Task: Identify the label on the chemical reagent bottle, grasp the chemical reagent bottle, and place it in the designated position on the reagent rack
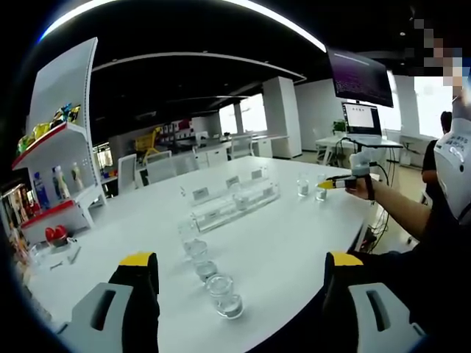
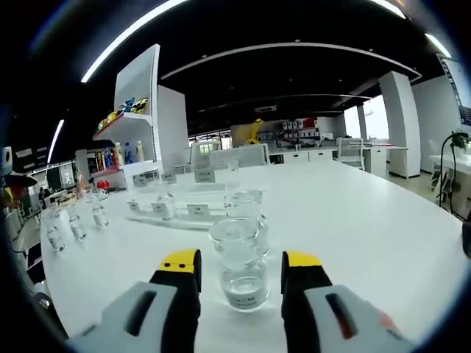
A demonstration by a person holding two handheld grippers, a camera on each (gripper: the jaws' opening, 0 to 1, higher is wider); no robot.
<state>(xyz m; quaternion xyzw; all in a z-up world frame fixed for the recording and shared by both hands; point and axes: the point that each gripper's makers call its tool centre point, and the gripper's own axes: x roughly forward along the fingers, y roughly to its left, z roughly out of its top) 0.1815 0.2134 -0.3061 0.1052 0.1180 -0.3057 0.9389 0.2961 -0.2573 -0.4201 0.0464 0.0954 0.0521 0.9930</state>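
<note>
Two clear reagent bottles stand near the right edge of the white tabletop [image 2: 383, 220], one behind the other in the right gripper view. The near reagent bottle [image 2: 241, 262] sits between the yellow-tipped jaws of the right gripper [image 2: 241, 268], which are spread a little wider than the glass; whether either pad touches it cannot be told. The far bottle [image 2: 246, 206] stands just behind it. A clear reagent rack [image 2: 173, 208] with small white label cards lies along the middle of the tabletop. In the left gripper view the left gripper [image 1: 239, 268] is spread wide and holds nothing, hovering over the near edge, where a row of small bottles [image 1: 210, 268] runs toward the rack. A display shelf [image 1: 55, 169] stands at the far left corner.
</note>
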